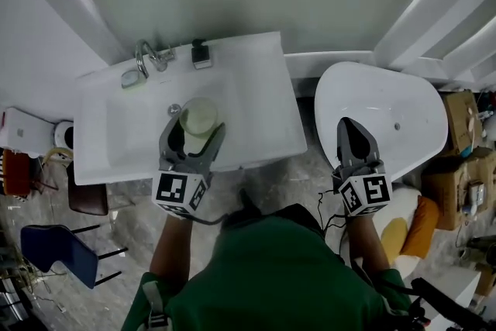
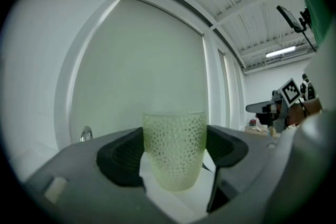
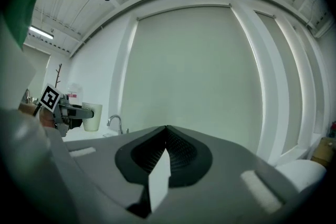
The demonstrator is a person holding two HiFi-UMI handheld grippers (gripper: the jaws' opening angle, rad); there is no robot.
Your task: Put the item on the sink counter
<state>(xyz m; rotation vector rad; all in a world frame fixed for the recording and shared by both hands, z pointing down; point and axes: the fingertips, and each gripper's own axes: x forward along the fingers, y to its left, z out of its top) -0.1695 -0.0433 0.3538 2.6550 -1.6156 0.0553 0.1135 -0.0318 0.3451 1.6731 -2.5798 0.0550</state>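
Floor at the far left carries a blue chair (image 1: 58, 248) amid clutter. Next to it, the white sink surface (image 1: 260, 108) runs along the wall, with a chrome faucet (image 1: 147, 56) at its back edge and a small dark object (image 1: 201, 54) just to the faucet's right. Over the basin, close to the drain (image 1: 175, 109), the left hand-held gripper (image 1: 196, 124) is clamped on a pale green dimpled cup (image 1: 199, 118). The cup stands upright between the jaws, each dark pad pressing one side of it, as the left gripper view confirms (image 2: 174, 148). Whether its base touches the basin is not clear. Well apart to the right, the right hand-held gripper (image 1: 346, 124) hangs over a white rounded fixture (image 1: 395, 116) beside the sink. Its jaws are closed together with nothing between them, their ribbed pads meeting in a line in the right gripper view (image 3: 167, 136). Cardboard boxes (image 1: 457, 167) are stacked at the far right.
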